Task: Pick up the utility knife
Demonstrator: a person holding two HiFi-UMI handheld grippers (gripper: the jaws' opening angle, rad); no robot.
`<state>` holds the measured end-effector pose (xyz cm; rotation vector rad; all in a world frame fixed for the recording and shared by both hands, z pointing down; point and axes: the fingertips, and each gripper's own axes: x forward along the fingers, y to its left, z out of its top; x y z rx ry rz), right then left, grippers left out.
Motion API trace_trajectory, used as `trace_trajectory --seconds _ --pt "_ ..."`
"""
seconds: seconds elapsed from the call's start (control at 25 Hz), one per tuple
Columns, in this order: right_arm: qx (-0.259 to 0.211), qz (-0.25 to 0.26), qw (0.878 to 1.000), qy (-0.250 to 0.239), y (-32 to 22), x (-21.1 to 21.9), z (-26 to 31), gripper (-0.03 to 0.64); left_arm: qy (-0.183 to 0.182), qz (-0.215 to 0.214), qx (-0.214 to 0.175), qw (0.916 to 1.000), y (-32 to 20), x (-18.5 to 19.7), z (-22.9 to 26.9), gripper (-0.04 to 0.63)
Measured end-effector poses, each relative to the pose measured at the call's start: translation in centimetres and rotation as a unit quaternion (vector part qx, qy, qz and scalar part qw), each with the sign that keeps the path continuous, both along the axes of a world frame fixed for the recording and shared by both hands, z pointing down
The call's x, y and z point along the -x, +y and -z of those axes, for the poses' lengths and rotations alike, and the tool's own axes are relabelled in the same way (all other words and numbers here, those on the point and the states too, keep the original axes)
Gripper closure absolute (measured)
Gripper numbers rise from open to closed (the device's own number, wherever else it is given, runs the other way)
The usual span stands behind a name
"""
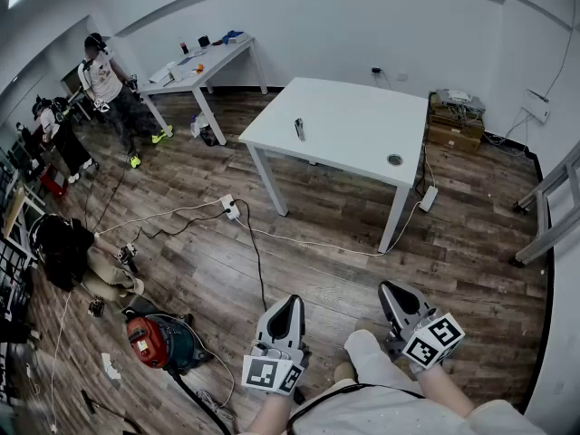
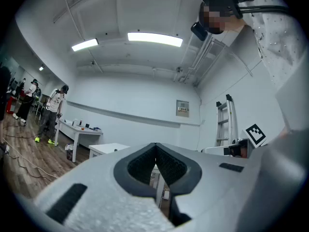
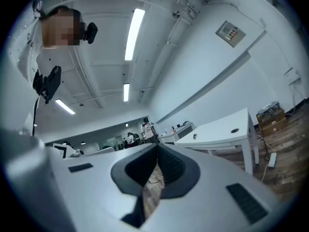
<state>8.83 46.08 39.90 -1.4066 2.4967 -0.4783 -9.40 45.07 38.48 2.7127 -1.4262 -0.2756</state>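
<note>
The utility knife point(image 1: 299, 129), small and dark, lies on the white table point(image 1: 353, 120) across the room. Both grippers are held low in front of me, far from that table. My left gripper point(image 1: 289, 303) has its jaws shut with nothing between them, seen also in the left gripper view point(image 2: 155, 146). My right gripper point(image 1: 387, 290) is likewise shut and empty, its tips meeting in the right gripper view point(image 3: 157, 146). That view shows the white table point(image 3: 219, 129) to the right, with the knife as a small dark spot point(image 3: 194, 136) on it.
A power strip and cables point(image 1: 231, 208) trail over the wooden floor between me and the table. A red vacuum cleaner point(image 1: 150, 341) sits at the lower left. A second table point(image 1: 195, 66) and a person point(image 1: 109, 89) stand far left; cardboard boxes point(image 1: 453, 120) and a ladder point(image 1: 548, 207) at right.
</note>
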Motion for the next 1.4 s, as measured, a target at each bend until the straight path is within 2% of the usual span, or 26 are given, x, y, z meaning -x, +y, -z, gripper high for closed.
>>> trace_trajectory --seconds 0.36,0.76,1.08,1.4 --pt "-0.024 0.040 0.999 0.006 -8.7 0.8 1.7 0.607 0.000 0.014 -0.018 0.9998 -7.6 -1.4 1.6 0.589" --pt "-0.026 0.049 0.998 0.011 -16.8 -2.4 1.7 0.607 0.011 0.017 -0.024 0.9995 -15.7 -5.2 2.0 0.589" --pt "-0.028 0.065 0.998 -0.002 -21.6 -4.7 1.9 0.608 0.011 0.047 -0.023 0.9986 -19.9 -6.7 2.3 0.589" --pt "-0.011 0.080 0.997 -0.012 -24.0 -5.4 0.6 0.608 0.003 0.054 -0.017 0.9984 -21.8 -8.1 1.8 0.589"
